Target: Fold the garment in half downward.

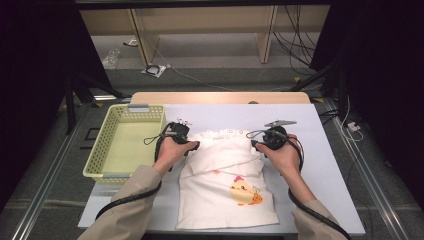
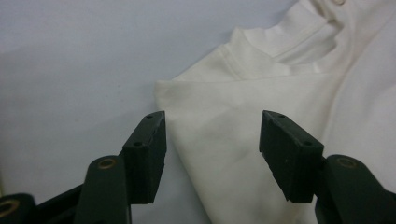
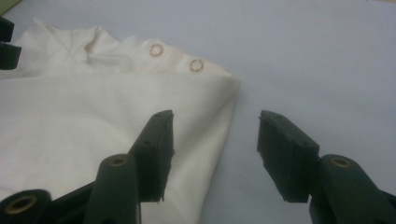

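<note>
While shirt [image 1: 227, 185] lies flat | basket [image 1: 111, 150] left, nothing blocking

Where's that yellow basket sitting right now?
In the high view the basket stands at the table's left edge, just left of the left gripper and the white shirt.

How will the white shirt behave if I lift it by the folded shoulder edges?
Probably floppy: the white shirt lies flat in soft folds and would likely sag. It looks thin, so likely light. On the smooth table, it may slide when pushed.
</note>
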### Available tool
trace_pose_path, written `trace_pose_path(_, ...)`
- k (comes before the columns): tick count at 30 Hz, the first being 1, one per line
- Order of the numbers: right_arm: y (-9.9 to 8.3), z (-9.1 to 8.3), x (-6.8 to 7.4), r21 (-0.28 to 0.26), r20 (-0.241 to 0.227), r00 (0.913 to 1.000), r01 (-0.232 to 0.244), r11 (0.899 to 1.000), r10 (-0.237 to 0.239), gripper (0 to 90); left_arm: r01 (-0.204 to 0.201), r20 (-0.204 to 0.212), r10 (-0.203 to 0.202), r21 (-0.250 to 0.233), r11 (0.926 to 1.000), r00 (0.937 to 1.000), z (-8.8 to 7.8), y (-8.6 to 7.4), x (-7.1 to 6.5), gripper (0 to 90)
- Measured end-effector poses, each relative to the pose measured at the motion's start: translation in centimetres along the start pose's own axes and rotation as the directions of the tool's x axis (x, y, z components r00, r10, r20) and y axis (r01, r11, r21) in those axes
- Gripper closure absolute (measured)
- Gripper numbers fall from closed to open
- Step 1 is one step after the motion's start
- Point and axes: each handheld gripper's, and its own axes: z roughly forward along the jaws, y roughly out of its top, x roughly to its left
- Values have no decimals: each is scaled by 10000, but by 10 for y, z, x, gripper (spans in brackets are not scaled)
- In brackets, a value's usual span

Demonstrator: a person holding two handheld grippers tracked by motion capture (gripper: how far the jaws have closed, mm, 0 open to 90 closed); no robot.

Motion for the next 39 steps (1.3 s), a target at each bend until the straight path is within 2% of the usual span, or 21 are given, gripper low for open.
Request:
trace_pose_path(6,18,27,-1,152,-22,10000,-12,9999,13,500,316,55,-317,225,9992,9995,9,2,5,447)
trace_pose_path(11,26,47,-2,409,50,9998,-171,9990,169,504,188,64,-190,300,9994,9998,11,5,3,473)
trace_pose_path(15,28,60,-1,669,166,9998,-81,9977,70,523,-54,29,53,331,9994,10000,12,7,2,508)
trace_pose_path(18,26,68,-1,945,295,9995,50,9955,-78,559,-225,183,219,331,9992,9996,12,8,1,580)
trace_pose_path(22,27,69,2,935,560,9980,227,9954,-281,602,-378,318,364,426,9984,9988,13,10,-1,663)
trace_pose_path(26,26,69,5,871,440,9977,470,9951,-510,741,-420,403,401,454,9981,9984,14,12,-4,771)
trace_pose_path(31,25,68,6,894,327,9989,294,9956,-324,804,-381,416,365,372,9986,9985,14,12,-4,833)
trace_pose_path(34,26,67,7,923,339,9992,192,9956,-224,821,-102,543,92,198,9998,9985,13,11,-3,843)
trace_pose_path(39,27,61,7,432,390,9992,116,9990,-133,826,315,719,-302,-168,9994,9970,9,12,0,846)
